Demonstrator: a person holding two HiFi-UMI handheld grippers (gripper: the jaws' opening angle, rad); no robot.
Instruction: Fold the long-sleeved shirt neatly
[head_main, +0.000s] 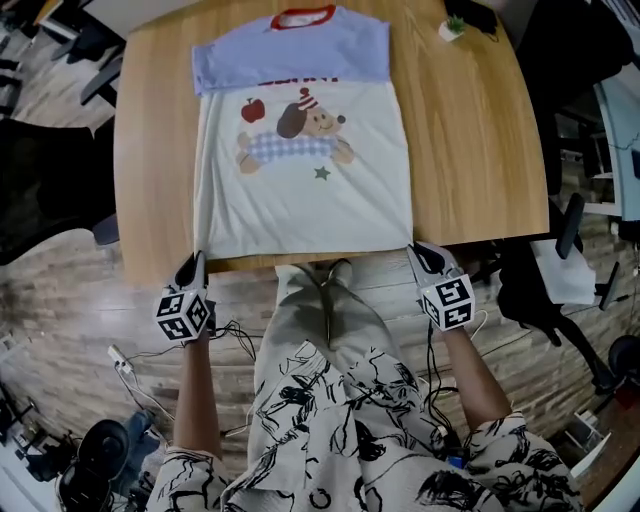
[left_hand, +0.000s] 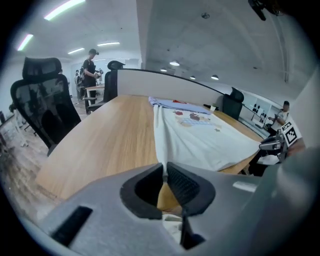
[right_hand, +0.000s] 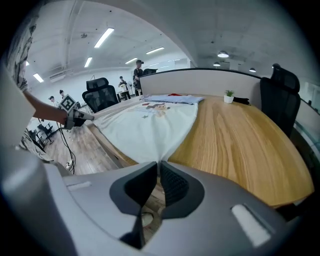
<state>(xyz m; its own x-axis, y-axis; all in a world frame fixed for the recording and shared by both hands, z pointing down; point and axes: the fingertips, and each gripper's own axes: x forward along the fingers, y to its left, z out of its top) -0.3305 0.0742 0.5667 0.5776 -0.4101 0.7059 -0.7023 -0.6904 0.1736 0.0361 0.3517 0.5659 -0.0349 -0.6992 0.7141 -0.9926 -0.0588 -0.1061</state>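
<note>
Jaws of the grey left gripper (head_main: 193, 262) pinch shut on the near left hem corner of a cream long-sleeved shirt (head_main: 300, 205) with red collar and dog print. It lies flat on a light wooden table (head_main: 150, 150), its pale blue sleeves (head_main: 290, 58) folded across the chest. At the near right corner, the right gripper (head_main: 420, 252) clamps the hem likewise.

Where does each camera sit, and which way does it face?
Head view: on the person's head, facing steeply down at the shirt on the table; forearms, left gripper, right gripper show.
Left gripper view: on the left gripper, facing along its jaws, shut on a shirt corner.
Right gripper view: on the right gripper, likewise at the other corner.
Shared: each gripper view shows the other gripper.
</note>
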